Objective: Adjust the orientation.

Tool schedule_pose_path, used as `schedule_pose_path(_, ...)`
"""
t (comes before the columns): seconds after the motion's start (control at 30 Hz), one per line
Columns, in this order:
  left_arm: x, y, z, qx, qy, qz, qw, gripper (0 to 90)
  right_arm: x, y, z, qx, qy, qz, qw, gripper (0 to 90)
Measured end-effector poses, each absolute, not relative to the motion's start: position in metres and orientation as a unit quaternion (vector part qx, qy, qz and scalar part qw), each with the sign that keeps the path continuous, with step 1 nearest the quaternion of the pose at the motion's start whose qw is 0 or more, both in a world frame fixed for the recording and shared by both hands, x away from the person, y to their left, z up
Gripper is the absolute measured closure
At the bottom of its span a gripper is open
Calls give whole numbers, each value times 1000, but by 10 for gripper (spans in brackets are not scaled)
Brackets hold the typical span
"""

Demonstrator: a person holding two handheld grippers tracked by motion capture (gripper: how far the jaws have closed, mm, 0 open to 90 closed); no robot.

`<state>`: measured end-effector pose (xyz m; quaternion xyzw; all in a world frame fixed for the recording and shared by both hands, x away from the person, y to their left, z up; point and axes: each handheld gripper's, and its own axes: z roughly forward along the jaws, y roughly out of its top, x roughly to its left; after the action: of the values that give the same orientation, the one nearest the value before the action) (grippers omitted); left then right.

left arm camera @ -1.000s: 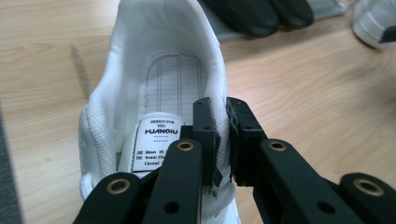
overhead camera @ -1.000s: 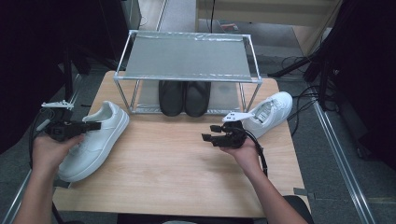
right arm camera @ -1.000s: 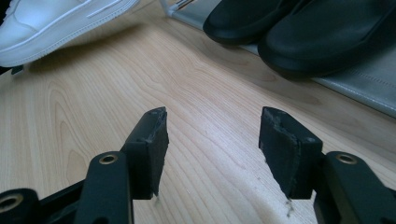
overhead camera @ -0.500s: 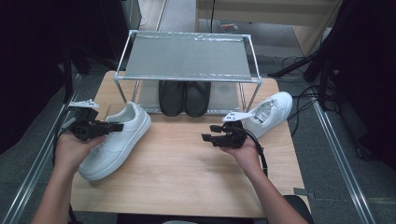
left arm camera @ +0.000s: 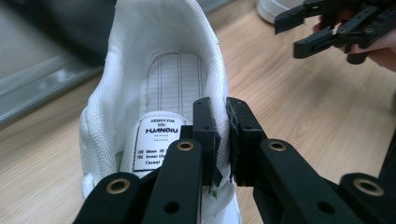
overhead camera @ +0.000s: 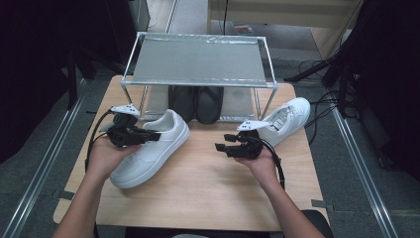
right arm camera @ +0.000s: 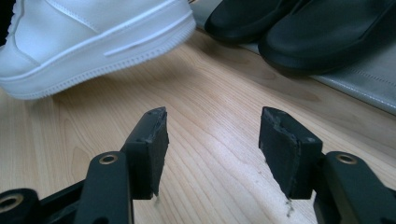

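A white sneaker (overhead camera: 153,151) lies left of the table's middle, toe toward the person. My left gripper (overhead camera: 152,135) is shut on the edge of its collar; in the left gripper view the pads (left arm camera: 208,126) pinch the white wall beside the tongue label (left arm camera: 156,144). My right gripper (overhead camera: 221,143) hovers right of centre, open with nothing between its fingers (right arm camera: 152,140). It points toward the held sneaker (right arm camera: 93,37). The second white sneaker (overhead camera: 288,119) lies just behind the right hand.
A metal shoe rack (overhead camera: 198,62) stands at the back of the wooden table (overhead camera: 208,198). A pair of black shoes (overhead camera: 197,101) sits on its lower level. Dark cables run off the table's right side.
My left gripper has carried the white sneaker to the right, from the table's left edge toward its middle. The right gripper has stayed where it was.
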<state>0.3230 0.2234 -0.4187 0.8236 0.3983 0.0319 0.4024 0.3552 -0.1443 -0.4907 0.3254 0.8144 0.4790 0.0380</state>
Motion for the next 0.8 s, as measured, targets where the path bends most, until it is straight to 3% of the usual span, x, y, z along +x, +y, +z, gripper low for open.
schedule_pose_path(0.5,330,146,-422,857,318,-4,404,836,340,-160,-492,342,807,479,53,434)
schedule_pose_path(0.8,337,120,-444,862,302,-23,407,835,331,-169,-495,353,805,472,65,434)
